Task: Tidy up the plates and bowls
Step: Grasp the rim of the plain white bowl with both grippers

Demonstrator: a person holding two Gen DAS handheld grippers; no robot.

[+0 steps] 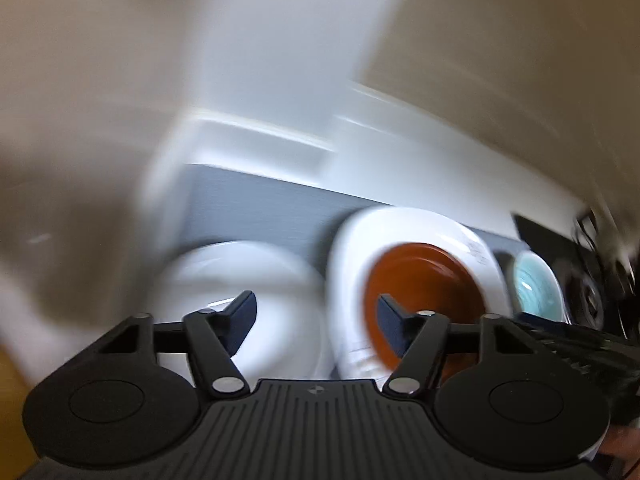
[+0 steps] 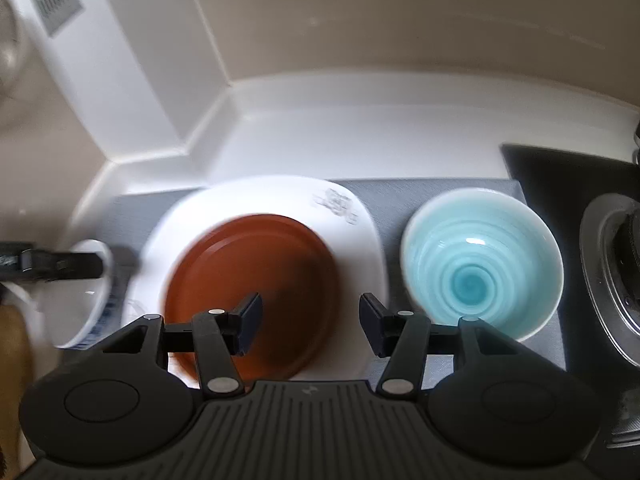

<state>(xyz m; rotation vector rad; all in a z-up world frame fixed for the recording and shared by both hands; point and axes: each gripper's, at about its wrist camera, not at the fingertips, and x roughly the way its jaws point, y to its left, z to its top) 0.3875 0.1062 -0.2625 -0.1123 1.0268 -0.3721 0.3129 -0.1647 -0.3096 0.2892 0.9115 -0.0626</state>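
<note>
A brown plate [image 2: 256, 284] lies on a larger white plate [image 2: 352, 216] on a grey mat [image 2: 400, 188]. A light blue bowl [image 2: 480, 256] stands to its right. A white bowl with a blue pattern [image 2: 92, 304] stands at the left. My right gripper [image 2: 310, 320] is open and empty above the near right part of the brown plate. My left gripper [image 1: 316, 316] is open and empty, between the white bowl [image 1: 248, 280] and the stacked plates [image 1: 420, 280]. It also shows in the right wrist view [image 2: 60, 266], over the white bowl. The left wrist view is blurred.
A white counter [image 2: 360, 132] runs behind the mat to a beige wall. A black stove top with a burner [image 2: 612, 280] lies at the right. A white corner ledge stands at the back left.
</note>
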